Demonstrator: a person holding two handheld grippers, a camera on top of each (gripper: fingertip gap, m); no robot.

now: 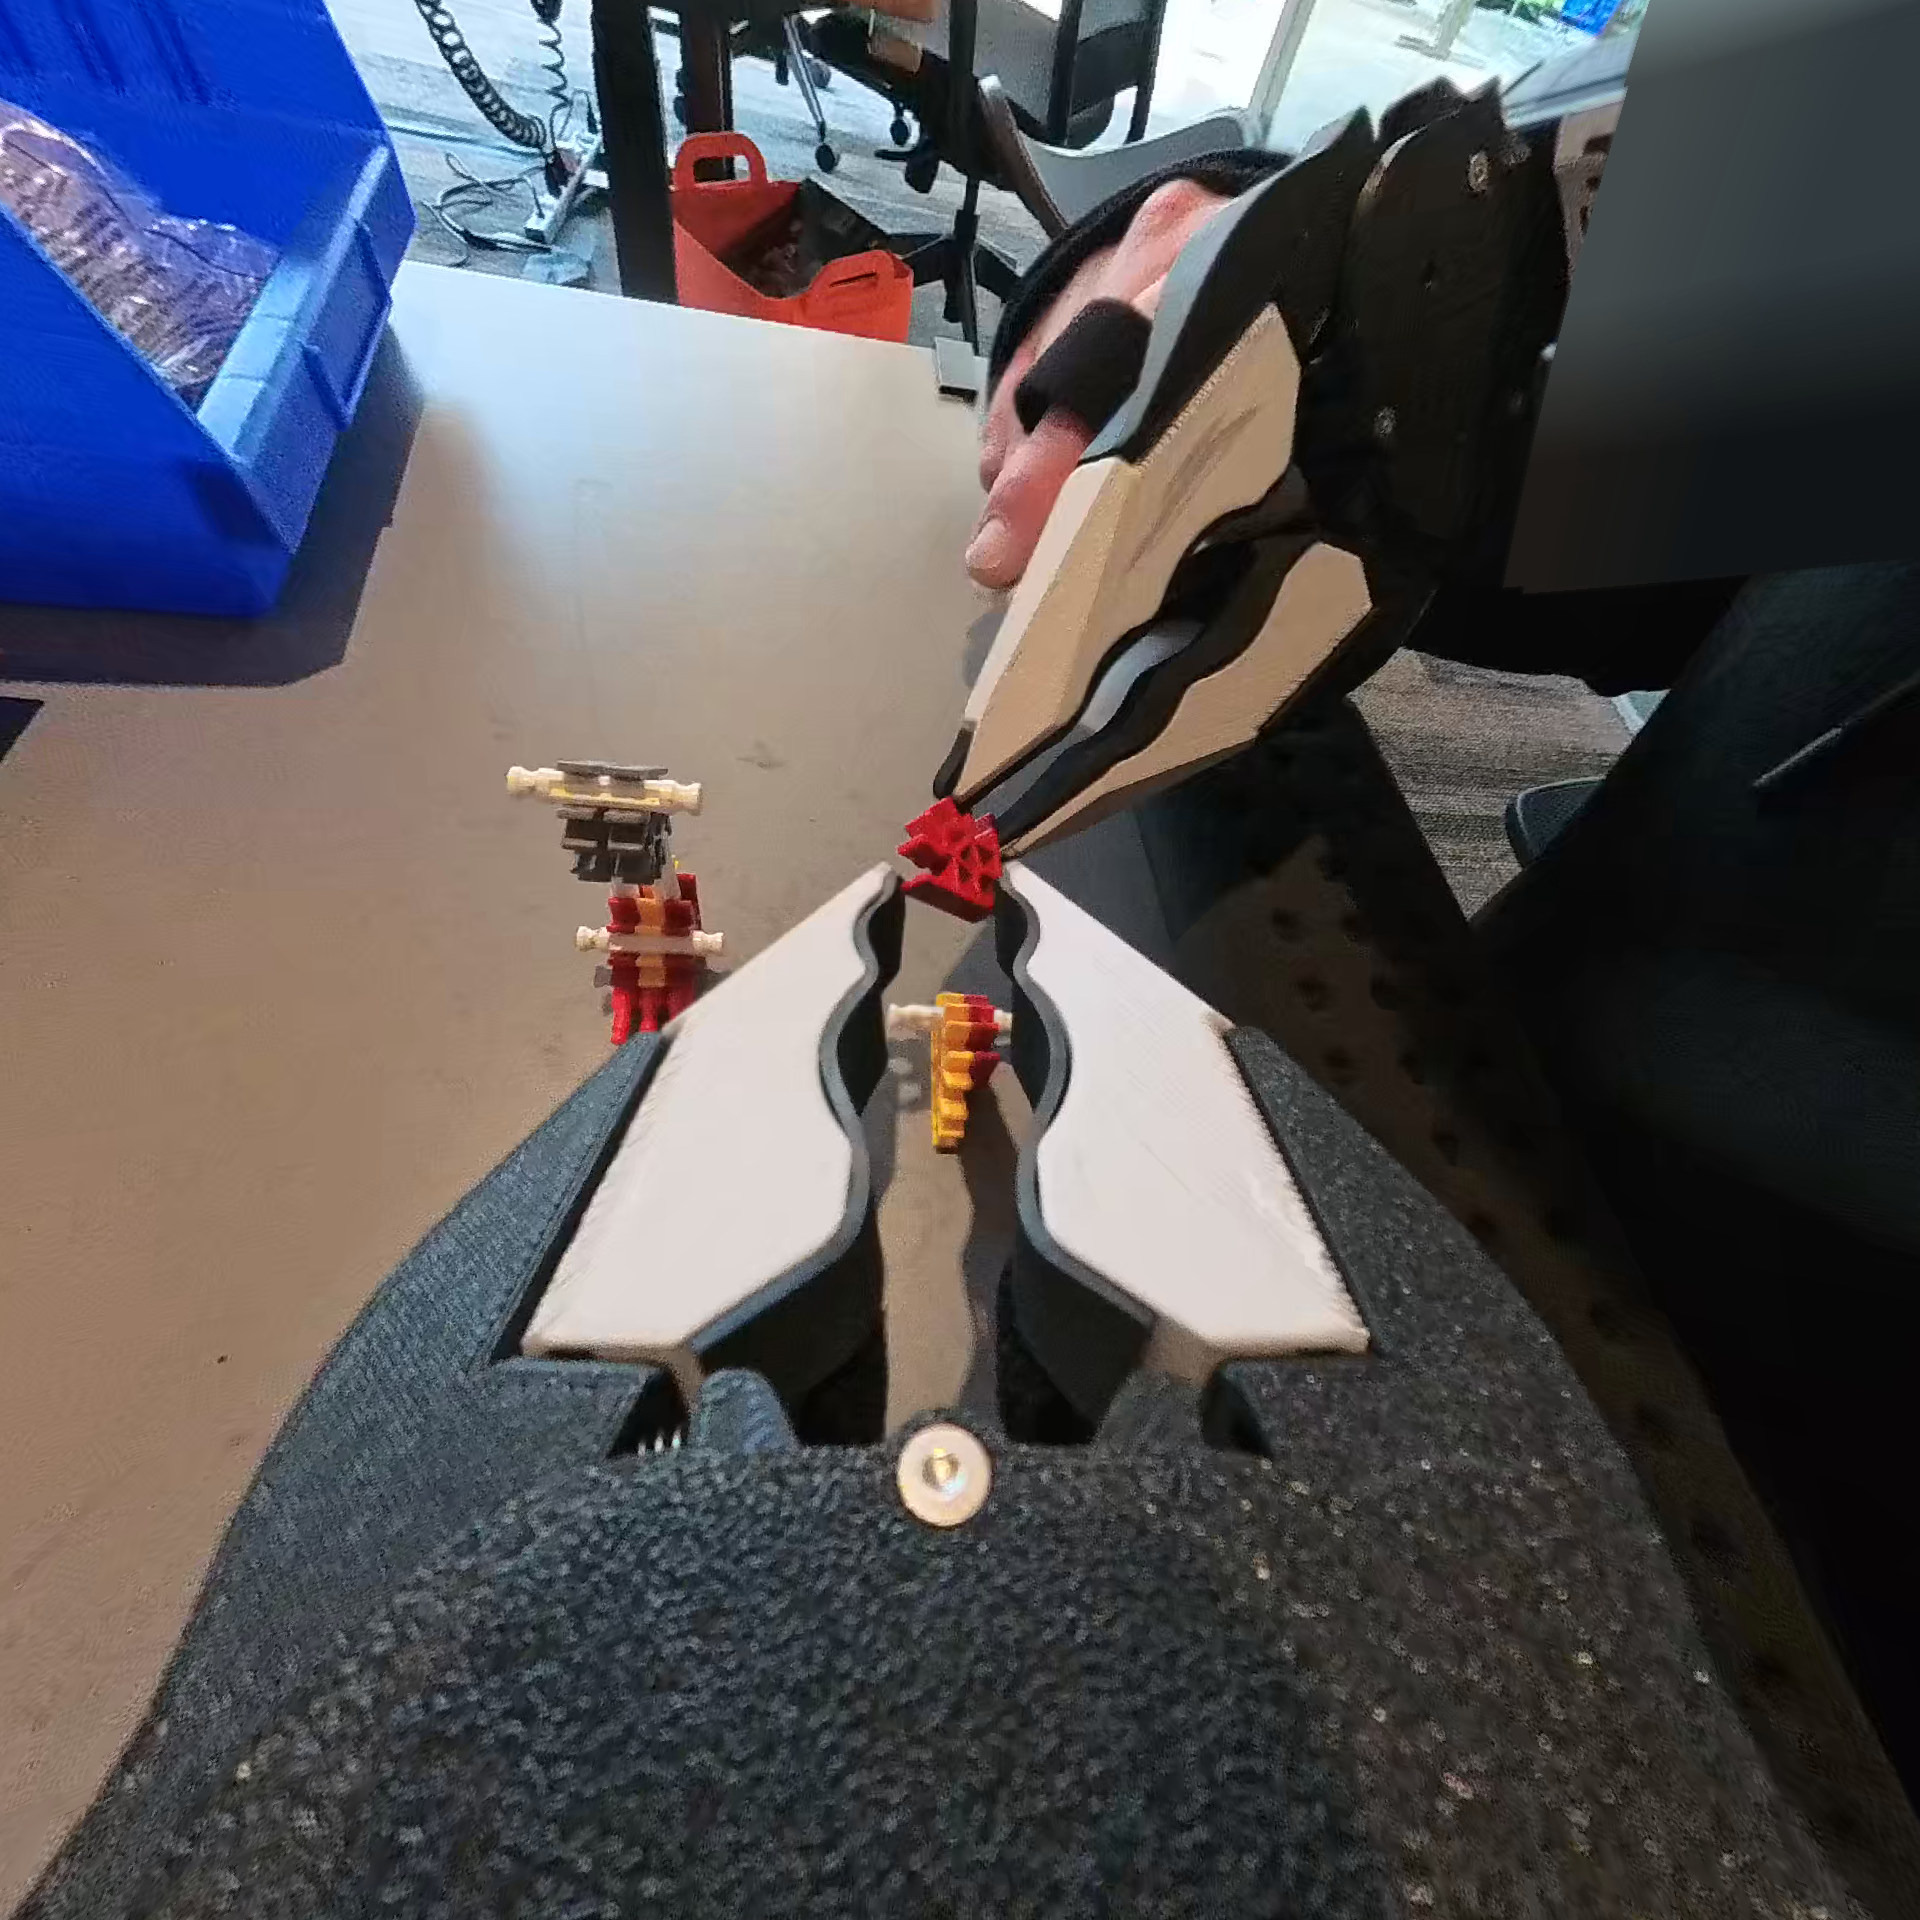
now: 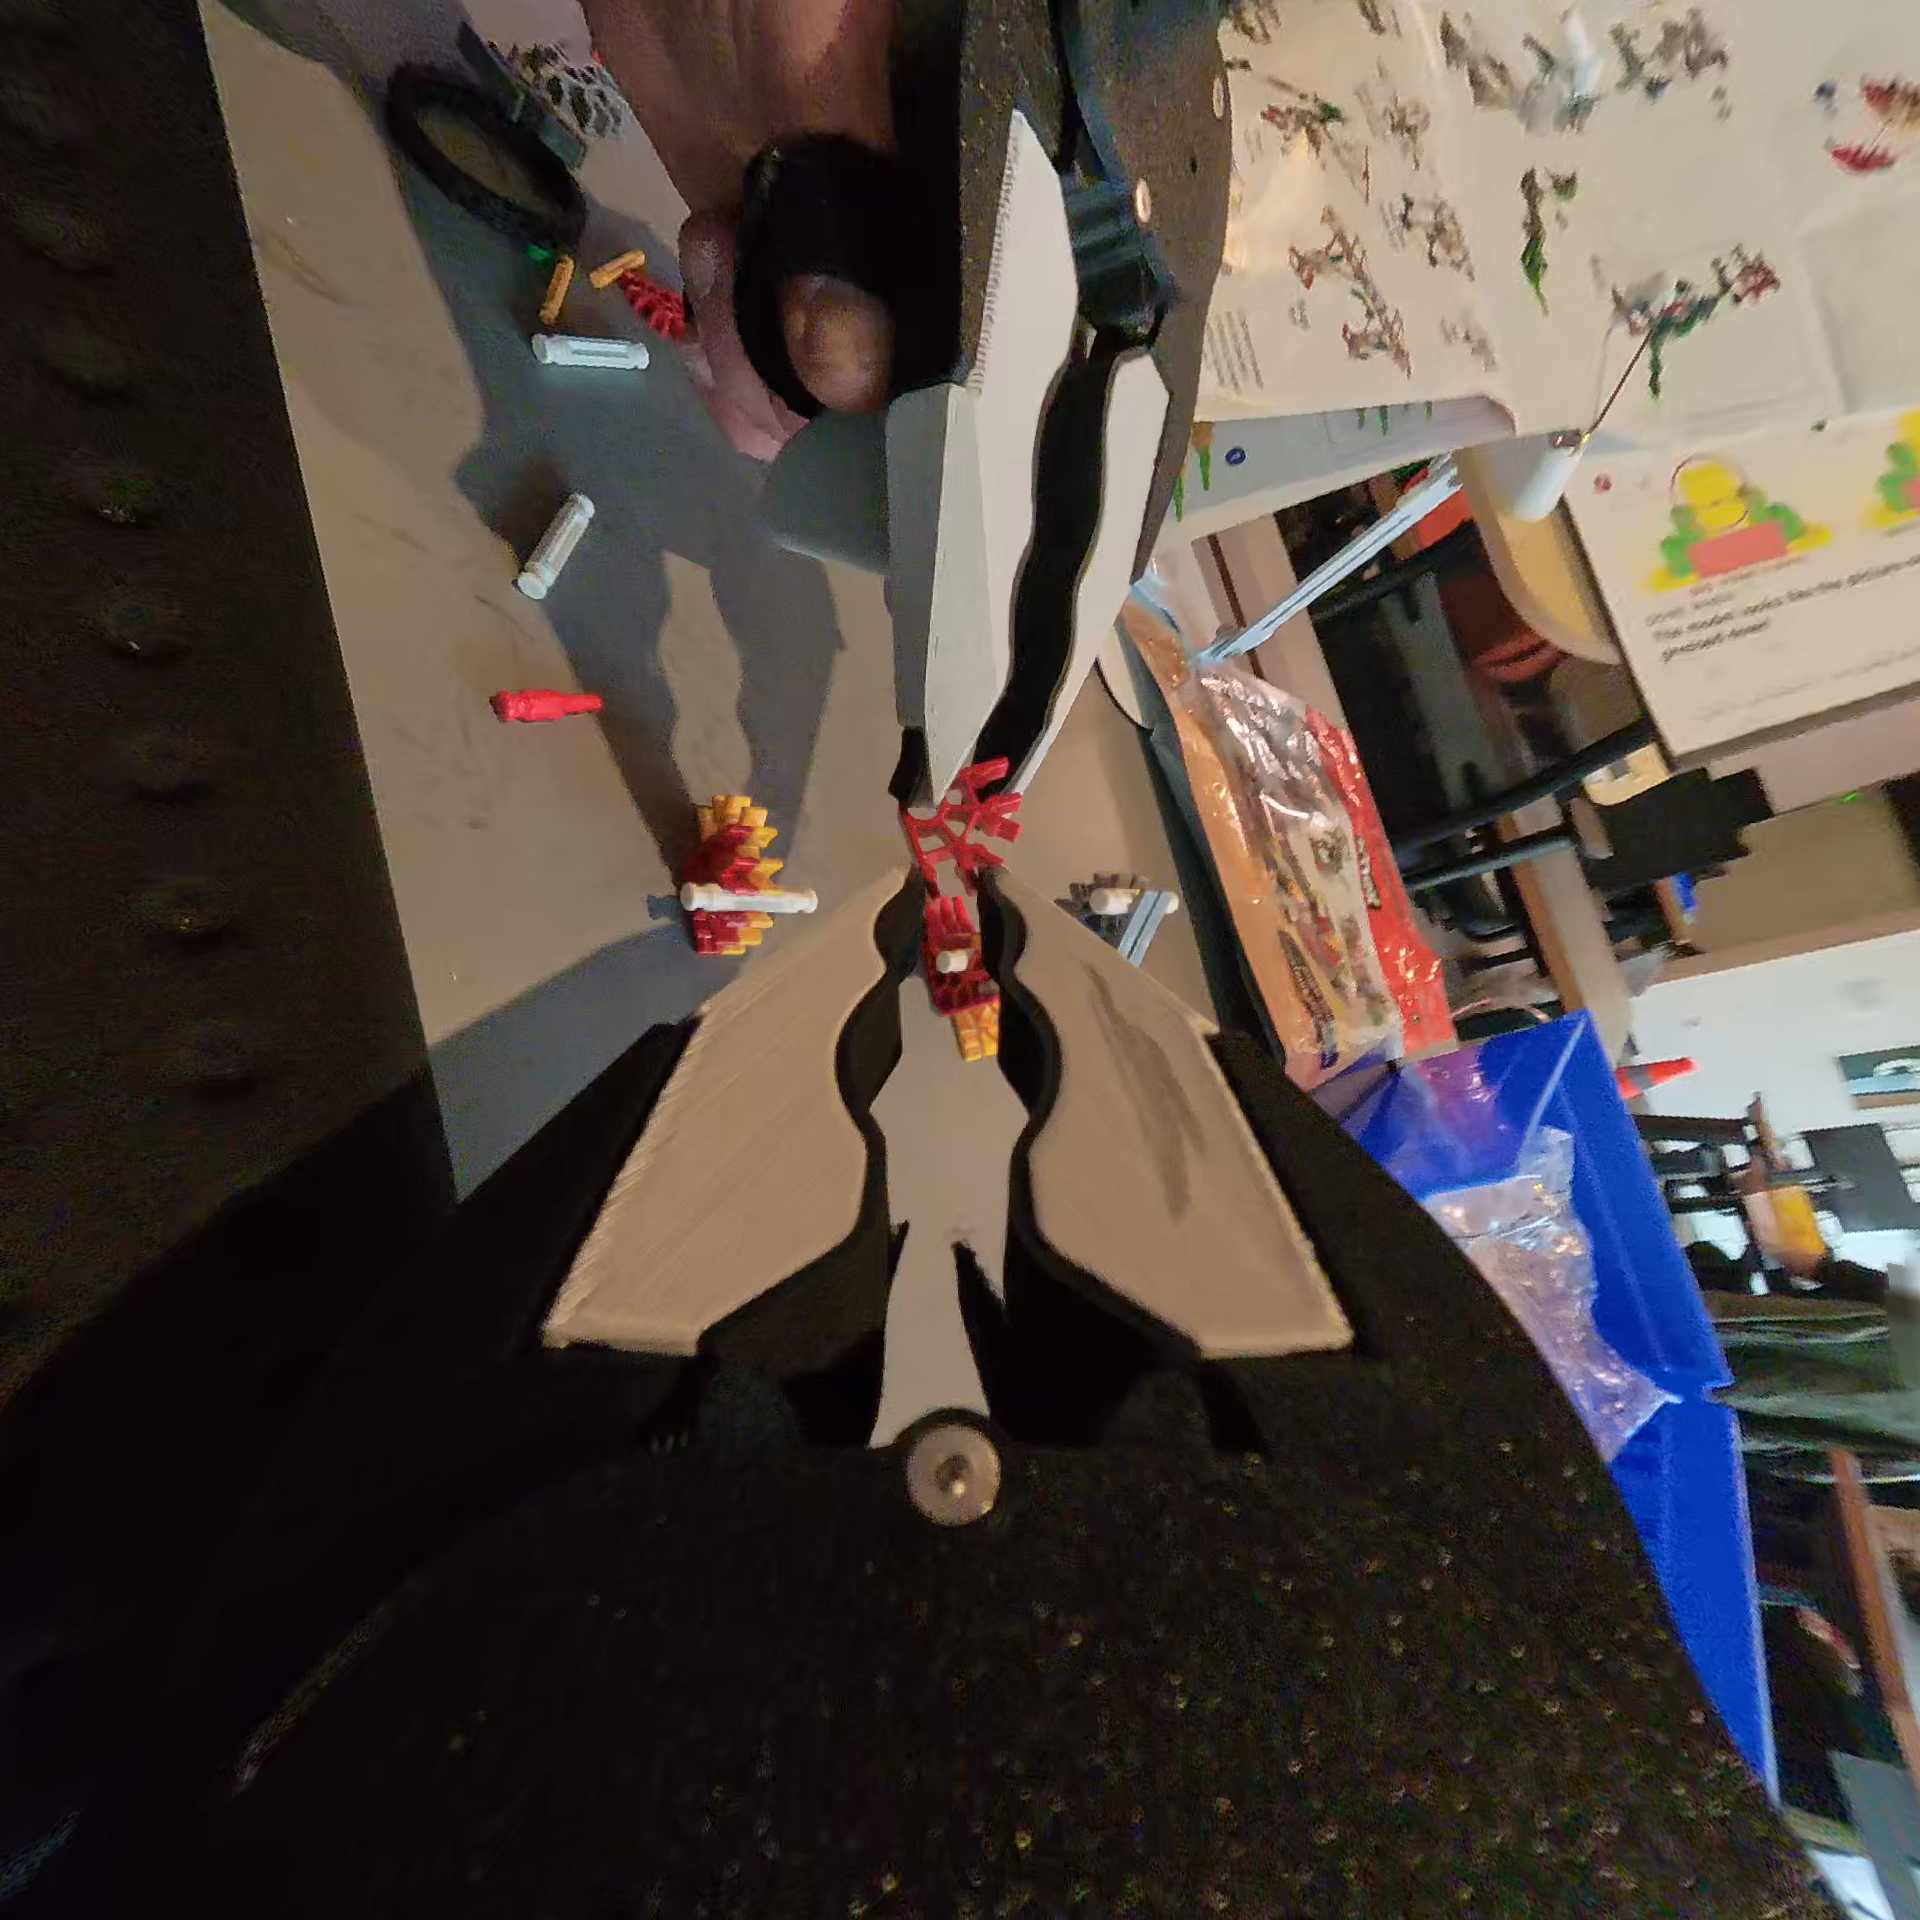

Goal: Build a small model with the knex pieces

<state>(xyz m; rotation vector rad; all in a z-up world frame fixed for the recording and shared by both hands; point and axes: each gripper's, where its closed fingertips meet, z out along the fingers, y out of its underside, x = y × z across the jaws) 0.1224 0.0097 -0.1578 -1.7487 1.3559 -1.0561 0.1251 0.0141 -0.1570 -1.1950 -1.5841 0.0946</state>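
Observation:
A red snowflake-shaped connector (image 1: 951, 854) hangs in the air above the beige table (image 1: 312, 1039), gripped from both sides. My left gripper (image 1: 951, 885) is shut on its near side. My right gripper (image 1: 982, 812) comes down from the upper right, held by a hand, and is shut on its far side. In the right wrist view the connector (image 2: 956, 826) sits between my right gripper (image 2: 945, 883) and my left gripper (image 2: 971, 774). A red, orange and grey figure with white rods (image 1: 639, 904) stands to the left. A yellow and red stack (image 1: 961, 1060) lies under my left fingers.
A blue bin (image 1: 187, 364) with plastic bags stands at the back left. Loose white rods (image 2: 590, 350), a red rod (image 2: 545, 707), orange rods (image 2: 618, 268) and a black tyre (image 2: 483, 166) lie on the table. Instruction sheets (image 2: 1558, 156) and a parts bag (image 2: 1309, 862) lie beyond. The table edge is close on the right. Both grippers' tips are close together, under 4 cm apart. From the left gripper's tips to the red rod (image 2: 545, 707) is close to 9 cm.

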